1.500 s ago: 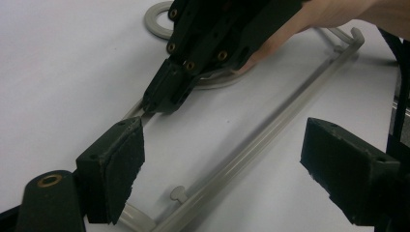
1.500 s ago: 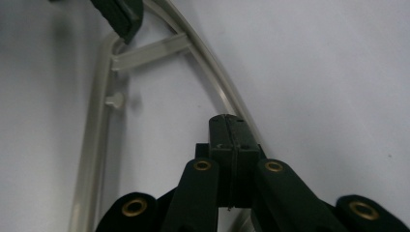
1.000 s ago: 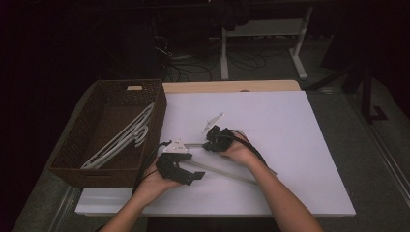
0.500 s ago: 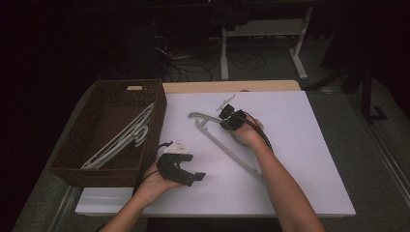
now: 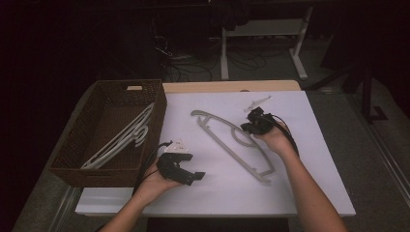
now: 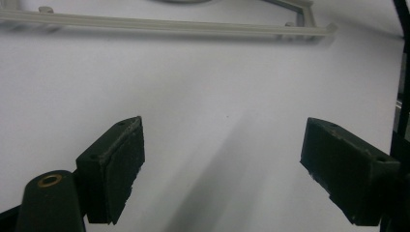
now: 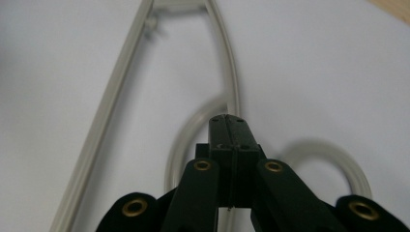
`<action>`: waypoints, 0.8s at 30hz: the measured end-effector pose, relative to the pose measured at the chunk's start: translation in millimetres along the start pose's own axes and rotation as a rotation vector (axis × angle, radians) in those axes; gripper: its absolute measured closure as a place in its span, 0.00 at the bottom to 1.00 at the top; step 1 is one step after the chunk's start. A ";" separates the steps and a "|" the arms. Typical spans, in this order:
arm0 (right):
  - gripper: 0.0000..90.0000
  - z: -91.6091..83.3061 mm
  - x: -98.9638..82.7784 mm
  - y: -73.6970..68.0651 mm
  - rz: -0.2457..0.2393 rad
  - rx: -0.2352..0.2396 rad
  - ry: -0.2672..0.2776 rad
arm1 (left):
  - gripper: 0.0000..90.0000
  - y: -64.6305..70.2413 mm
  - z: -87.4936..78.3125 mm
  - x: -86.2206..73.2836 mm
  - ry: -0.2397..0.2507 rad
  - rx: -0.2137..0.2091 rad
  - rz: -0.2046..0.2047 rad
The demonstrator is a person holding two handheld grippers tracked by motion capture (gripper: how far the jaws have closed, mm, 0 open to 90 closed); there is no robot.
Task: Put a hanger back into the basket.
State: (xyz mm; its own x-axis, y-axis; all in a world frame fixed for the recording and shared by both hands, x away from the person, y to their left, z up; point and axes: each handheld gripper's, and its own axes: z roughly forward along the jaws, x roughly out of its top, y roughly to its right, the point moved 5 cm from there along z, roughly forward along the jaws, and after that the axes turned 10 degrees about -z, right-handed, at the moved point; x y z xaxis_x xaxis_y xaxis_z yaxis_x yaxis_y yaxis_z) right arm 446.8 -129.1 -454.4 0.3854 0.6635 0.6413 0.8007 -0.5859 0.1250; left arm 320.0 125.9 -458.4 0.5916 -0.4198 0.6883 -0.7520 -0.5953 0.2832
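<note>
Pinching the pale grey plastic hanger [image 5: 232, 143] mid-frame with your right gripper [image 5: 255, 123] looks like positioning, while your left gripper [image 5: 181, 169] idles wide open lower left.

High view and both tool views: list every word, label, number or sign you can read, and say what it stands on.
None can be read.
Wicker basket: a pale tag at its far rim, too small and blurred to tell whether it bears text.
Hanger on the table: no marking visible.
Hangers in the basket: no marking visible.
Left tool and right tool: black, with brass rivets, no lettering visible.
White table: plain.
</note>
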 end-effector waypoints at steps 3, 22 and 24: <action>0.99 -17.0 -20.7 -0.7 0.014 -0.011 -0.011 | 0.17 -0.2 0.1 0.1 0.002 0.003 0.002; 0.99 -59.2 -110.2 -35.1 0.073 0.047 -0.067 | 0.17 -3.4 -3.2 0.6 0.012 0.016 0.006; 0.99 -58.5 -110.5 -36.5 0.078 0.056 -0.067 | 0.17 -3.7 -3.0 0.4 0.011 0.018 0.005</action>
State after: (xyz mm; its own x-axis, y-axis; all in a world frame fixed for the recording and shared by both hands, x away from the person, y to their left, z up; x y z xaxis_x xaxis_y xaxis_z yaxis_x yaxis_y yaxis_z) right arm 348.2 -208.3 -485.5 0.4757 0.6473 0.5955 0.7907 -0.6113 0.0328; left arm 322.2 130.0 -457.1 0.5842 -0.4152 0.6974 -0.7497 -0.6053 0.2676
